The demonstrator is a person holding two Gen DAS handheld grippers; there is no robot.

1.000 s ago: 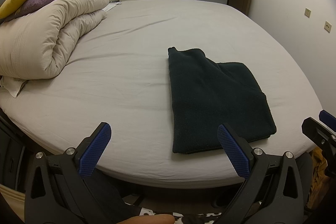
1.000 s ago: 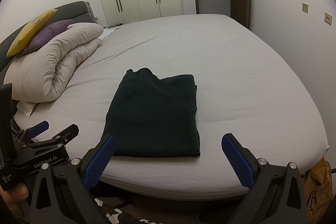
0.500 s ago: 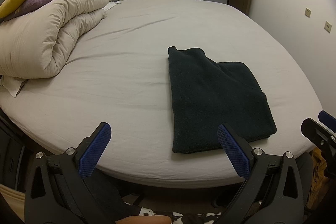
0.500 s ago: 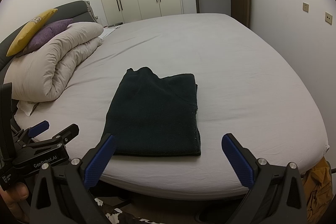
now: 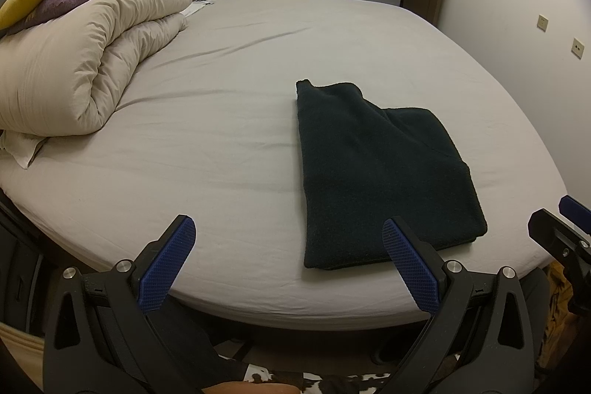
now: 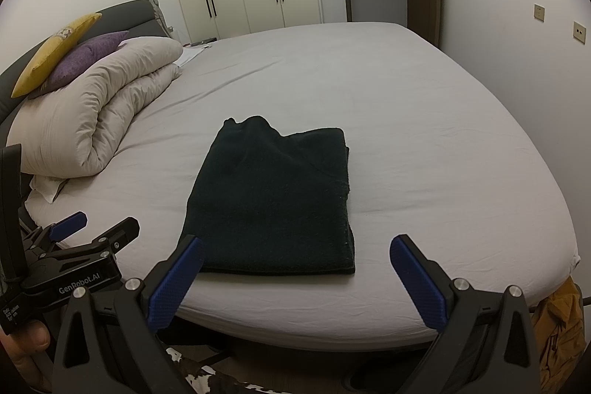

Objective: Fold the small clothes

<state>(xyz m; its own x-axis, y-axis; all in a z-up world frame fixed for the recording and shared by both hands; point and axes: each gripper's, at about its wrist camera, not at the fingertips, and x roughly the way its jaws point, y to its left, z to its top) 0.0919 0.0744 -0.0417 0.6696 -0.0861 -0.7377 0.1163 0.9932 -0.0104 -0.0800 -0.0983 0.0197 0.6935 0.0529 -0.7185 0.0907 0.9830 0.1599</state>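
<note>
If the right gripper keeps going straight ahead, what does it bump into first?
Probably the folded dark garment. The right gripper is open and points at its near edge, which lies on the bed just ahead between the fingers. Depth is hard to judge, so it might pass just above.

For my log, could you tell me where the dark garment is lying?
The dark garment lies folded on the bed near its front edge, right of the rolled duvet.

Yellow cloth (image 6: 561, 324) beyond the bed (image 6: 480, 209), mostly hidden.
</note>
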